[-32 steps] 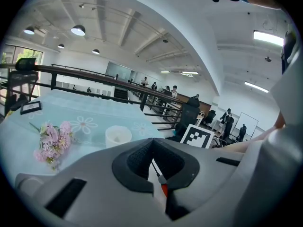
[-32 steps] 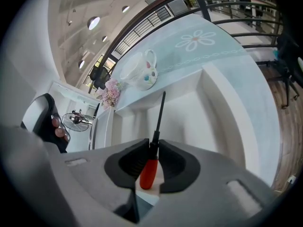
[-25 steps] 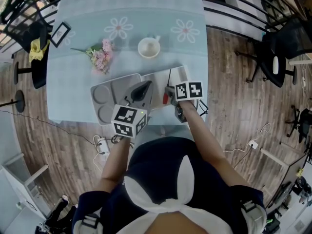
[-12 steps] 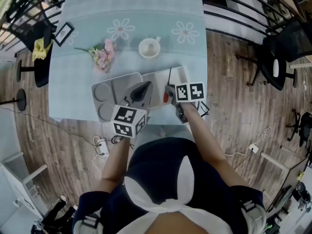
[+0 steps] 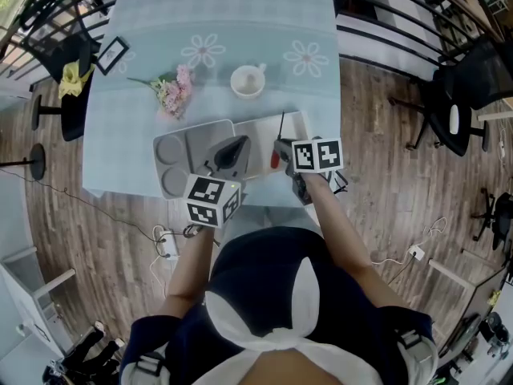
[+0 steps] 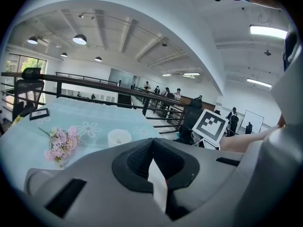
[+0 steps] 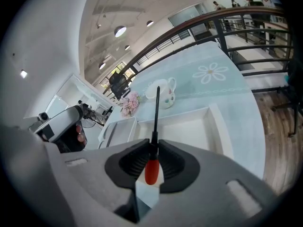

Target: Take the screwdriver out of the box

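Looking down from the head view, the right gripper (image 5: 280, 152) sits slightly higher and closer to the camera than it did a second ago. Its jaws are clamped on the red handle of the screwdriver (image 5: 280, 127), whose dark shaft points away over the white box (image 5: 258, 131). That reads as the lift out of the box being under way, though the tool is not yet carried clear of the box's outline. The left gripper (image 5: 233, 148) has barely shifted and hovers over the grey tray (image 5: 180, 147), which lies against the box's left side on the pale blue table (image 5: 160, 22). The tray's round wells look empty. Beyond them stand a white cup (image 5: 248, 80), contents impossible to tell, and a bunch of pink flowers (image 5: 172, 92).

In the left gripper view, the jaws are together at their tips with nothing between them. The cup (image 6: 119, 137) and the flowers (image 6: 60, 143) lie ahead on the cloth.

In the right gripper view, the pads press on the red handle (image 7: 151, 169). The thin shaft runs forward above the box floor (image 7: 189, 126), which shows nothing else inside. The grey tray (image 7: 116, 129) is just left of it.
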